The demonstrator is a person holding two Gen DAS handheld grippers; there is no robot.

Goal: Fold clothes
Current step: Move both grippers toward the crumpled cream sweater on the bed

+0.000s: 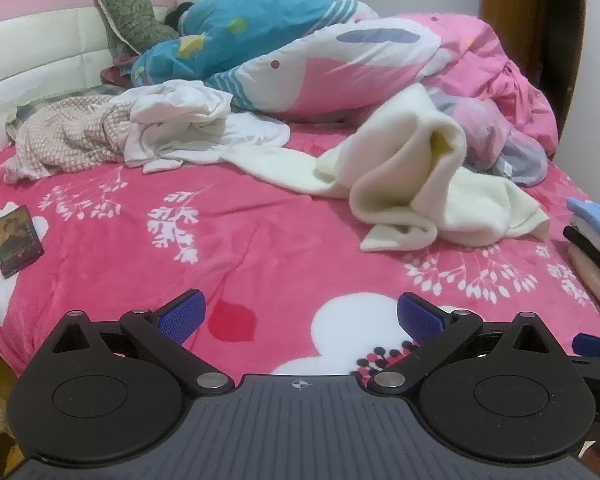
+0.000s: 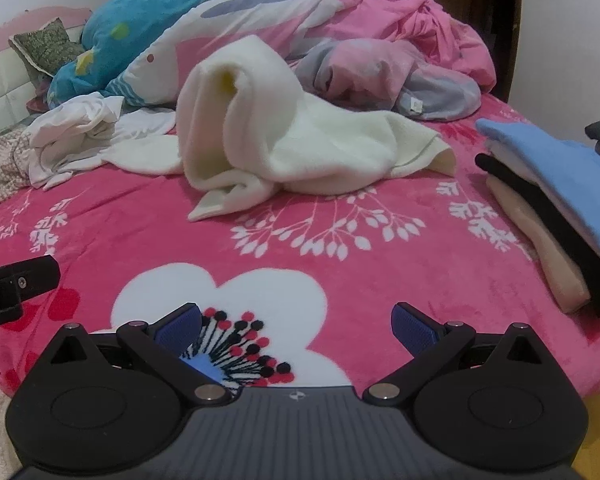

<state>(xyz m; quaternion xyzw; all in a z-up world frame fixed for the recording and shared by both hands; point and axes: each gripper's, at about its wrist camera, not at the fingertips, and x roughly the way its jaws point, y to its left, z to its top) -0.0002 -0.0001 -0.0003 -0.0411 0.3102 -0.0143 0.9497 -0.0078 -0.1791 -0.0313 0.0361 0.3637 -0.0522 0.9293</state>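
Both tongs, left gripper point(image 1: 299, 314) and right gripper point(image 2: 296, 326), spread wide and empty over the pink blanket point(image 2: 140, 216), maybe ready for the crumpled cream garment point(image 2: 268, 140) beside the folded pile point(image 2: 556, 200).

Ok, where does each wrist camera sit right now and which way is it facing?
Left wrist: behind the open left gripper, low over the pink floral blanket, facing the crumpled cream fleece garment; the right gripper's tip shows at the right edge.
Right wrist: behind the open right gripper, facing the same garment, folded stack of clothes to the right.
Shared: blanket, cream garment, stack, rumpled white cloth.
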